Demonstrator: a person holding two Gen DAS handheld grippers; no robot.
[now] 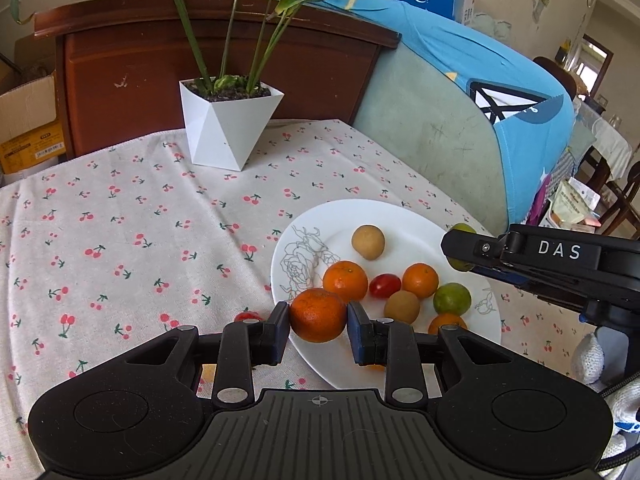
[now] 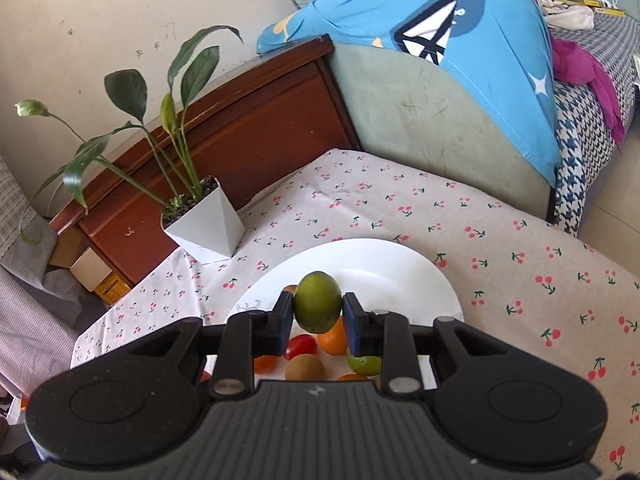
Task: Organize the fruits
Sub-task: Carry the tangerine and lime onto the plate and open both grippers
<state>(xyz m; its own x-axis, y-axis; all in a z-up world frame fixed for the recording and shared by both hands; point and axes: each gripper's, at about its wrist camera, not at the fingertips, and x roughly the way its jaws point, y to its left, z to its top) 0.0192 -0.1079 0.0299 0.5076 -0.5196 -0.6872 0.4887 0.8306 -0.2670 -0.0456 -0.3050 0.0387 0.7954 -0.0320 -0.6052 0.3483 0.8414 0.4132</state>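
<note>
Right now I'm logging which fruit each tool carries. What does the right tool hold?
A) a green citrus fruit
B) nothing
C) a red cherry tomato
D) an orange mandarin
A: the right tool is clamped on a green citrus fruit above the white plate; the left tool grips an orange mandarin.

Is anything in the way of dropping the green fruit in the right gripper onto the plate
Nothing visible blocks it. The right gripper holds the green fruit above the white plate; the plate's far half is bare, with the other fruits clustered nearer.

Glossy white ceramic-looking plate (image 1: 400, 216), matt cherry-print cloth (image 1: 120, 240), polished wooden cabinet (image 1: 132, 64), dimpled orange (image 1: 318, 315)
</note>
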